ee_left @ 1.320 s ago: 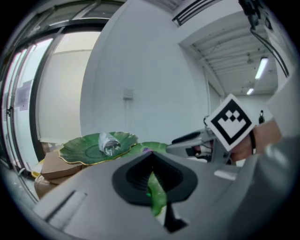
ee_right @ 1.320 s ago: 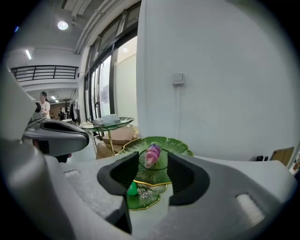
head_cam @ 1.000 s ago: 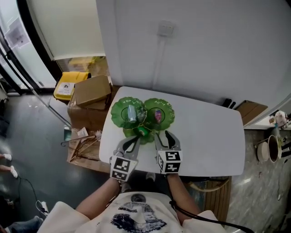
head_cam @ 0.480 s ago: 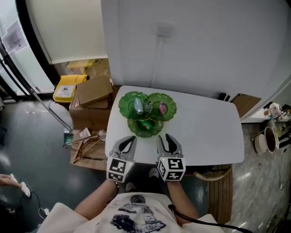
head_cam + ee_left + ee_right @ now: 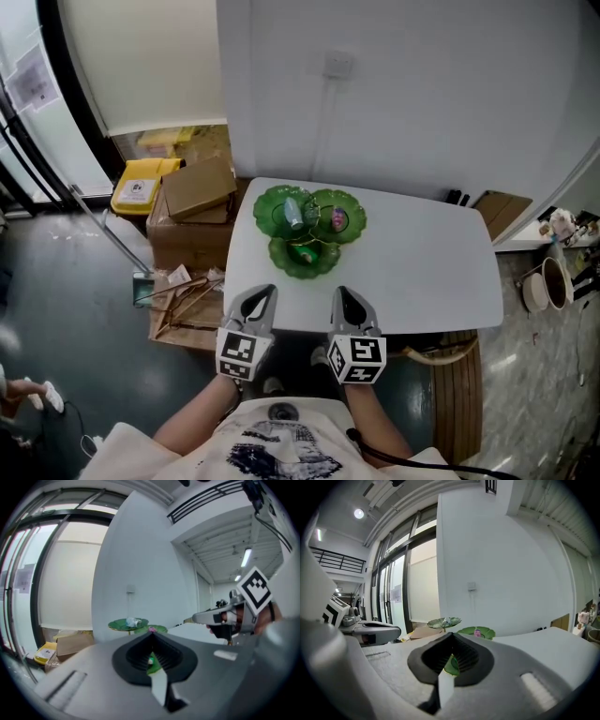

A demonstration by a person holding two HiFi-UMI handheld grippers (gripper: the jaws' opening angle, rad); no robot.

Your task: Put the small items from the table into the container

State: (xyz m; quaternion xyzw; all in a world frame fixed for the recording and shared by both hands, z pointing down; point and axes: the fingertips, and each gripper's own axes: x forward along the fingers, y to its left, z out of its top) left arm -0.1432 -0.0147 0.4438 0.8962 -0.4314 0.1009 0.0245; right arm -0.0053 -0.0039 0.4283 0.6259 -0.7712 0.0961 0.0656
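Both the left gripper [image 5: 262,294] and the right gripper [image 5: 343,296] are hanging at the near edge of the smooth white table [image 5: 431,272], with their jaws pressed together on nothing. The small items [image 5: 294,214] are sitting in the glossy green, leaf-shaped container [image 5: 267,220]. Its lobes are seemingly standing on thin stems, so a careless knock risks tipping it and spilling them.

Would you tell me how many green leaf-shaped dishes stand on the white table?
3: the back-left dish with a pale item, the back-right dish with a pink item, and the front dish nearest the person.
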